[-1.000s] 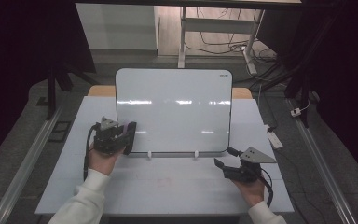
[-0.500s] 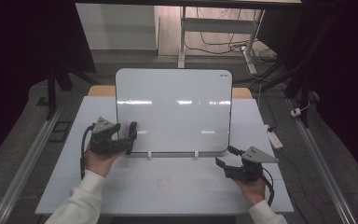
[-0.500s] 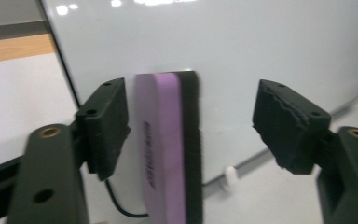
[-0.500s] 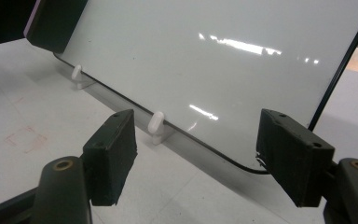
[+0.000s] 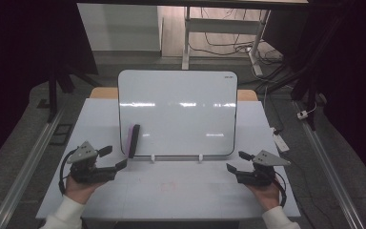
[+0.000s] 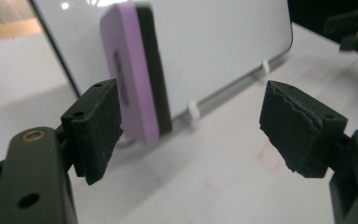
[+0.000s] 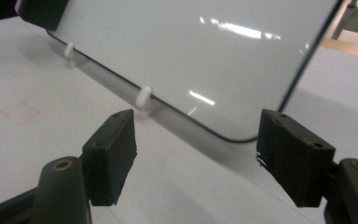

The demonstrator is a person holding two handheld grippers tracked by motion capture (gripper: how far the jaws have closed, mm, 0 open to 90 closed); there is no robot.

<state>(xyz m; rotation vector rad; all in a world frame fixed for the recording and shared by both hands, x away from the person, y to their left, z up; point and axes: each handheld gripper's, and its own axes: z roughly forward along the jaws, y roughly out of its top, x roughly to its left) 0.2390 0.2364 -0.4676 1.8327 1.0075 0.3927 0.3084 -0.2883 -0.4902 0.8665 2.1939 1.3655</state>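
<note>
A white board [image 5: 181, 114] leans upright on small white pegs [image 5: 153, 157] in the middle of the table. A purple eraser [image 5: 133, 140] with a black felt side clings to the board's lower left edge; in the left gripper view the eraser [image 6: 130, 74] stands just beyond the jaws. My left gripper [image 5: 114, 157] is open and empty, a little below and left of the eraser and apart from it. My right gripper [image 5: 237, 161] is open and empty near the board's lower right corner [image 7: 242, 135]. Both pairs of jaws stand wide apart, left gripper [image 6: 191, 126], right gripper [image 7: 196, 149].
The white table [image 5: 181, 200] carries a faint red mark [image 5: 167, 186] in front of the board. A white cable box [image 5: 281, 142] lies at the table's right edge. Metal rails [image 5: 28, 162] run along both sides on the floor.
My left gripper has drawn back from the board's lower left toward the person, opened, and left the purple eraser on the board. The right gripper has barely moved.
</note>
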